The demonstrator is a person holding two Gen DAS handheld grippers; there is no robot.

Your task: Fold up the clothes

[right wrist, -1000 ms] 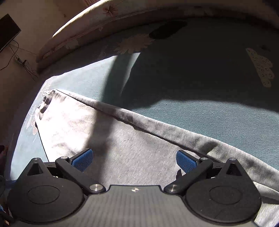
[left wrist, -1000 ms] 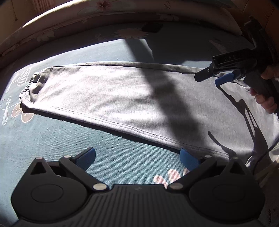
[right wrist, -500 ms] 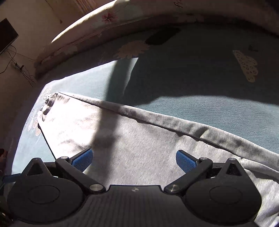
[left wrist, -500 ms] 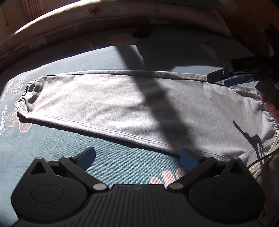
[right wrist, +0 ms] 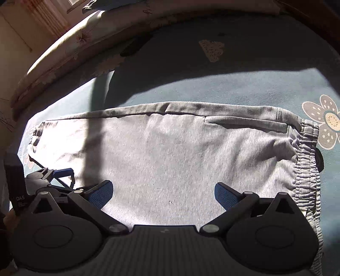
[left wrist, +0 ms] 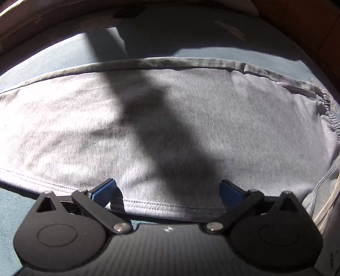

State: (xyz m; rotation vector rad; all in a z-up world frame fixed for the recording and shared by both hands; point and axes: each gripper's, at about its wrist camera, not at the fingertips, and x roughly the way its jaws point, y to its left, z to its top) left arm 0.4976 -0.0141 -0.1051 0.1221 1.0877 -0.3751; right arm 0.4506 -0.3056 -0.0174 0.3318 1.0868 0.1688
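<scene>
A teal bed sheet (right wrist: 212,89) covers the bed, half in sunlight and half in deep shadow. A large flower print (right wrist: 326,121) in cream and dark tones sits at the right edge in the right wrist view, and a pale spotted patch (right wrist: 211,49) lies farther back in shade. A faint daisy print (left wrist: 95,23) shows near the far edge in the left wrist view. A floral quilt (right wrist: 63,48) is rolled along the far side. Beyond it hangs a pale curtain (right wrist: 48,12).
</scene>
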